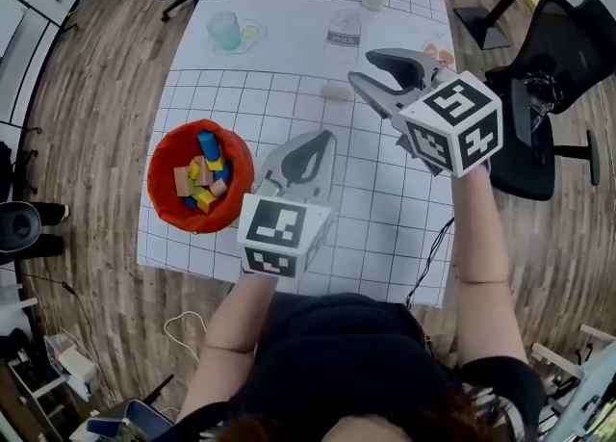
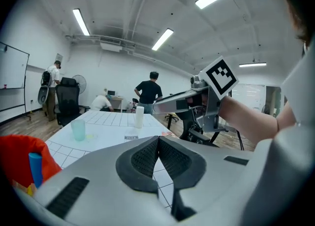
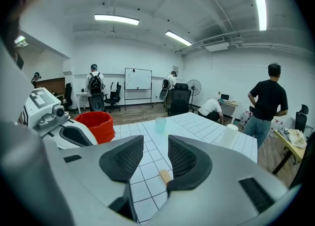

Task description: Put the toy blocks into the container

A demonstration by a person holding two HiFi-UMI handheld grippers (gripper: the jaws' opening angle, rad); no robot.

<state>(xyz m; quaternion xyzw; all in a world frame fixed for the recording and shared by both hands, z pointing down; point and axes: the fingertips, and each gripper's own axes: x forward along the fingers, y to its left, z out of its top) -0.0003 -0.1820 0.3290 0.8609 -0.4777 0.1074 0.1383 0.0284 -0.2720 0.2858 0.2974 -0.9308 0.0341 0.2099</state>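
Black ribbed rubber faces the fingers (image 3: 184,158) of the right gripper (image 3: 155,144), which are spread apart with nothing clamped. Through the gap, a tan block (image 3: 166,176) is seen lying flat on the bench (image 3: 147,190), close to the lower edge of the right-hand finger and not touched by it. The fingers (image 2: 142,158) of the left gripper (image 2: 158,139) are pressed together pad to pad and are empty.

The block is judged to be wood or a similar stiff material: light, rigid and not fragile. Its smooth faces may slip under a skewed grip. It is best taken across its narrow width at mid-length, with the pads set flat on the two long sides.

In the head view, the block (image 1: 336,92) is located beside the tips of the right gripper (image 1: 364,66), well apart from the red container (image 1: 164,156), which stands just left of the left gripper (image 1: 327,134). Only this view shows the container's contents: blue, yellow and tan blocks already inside. In the gripper views only its red wall (image 3: 97,124) and one blue piece at the rim are shown. Finger separation is confirmed only in the gripper views.
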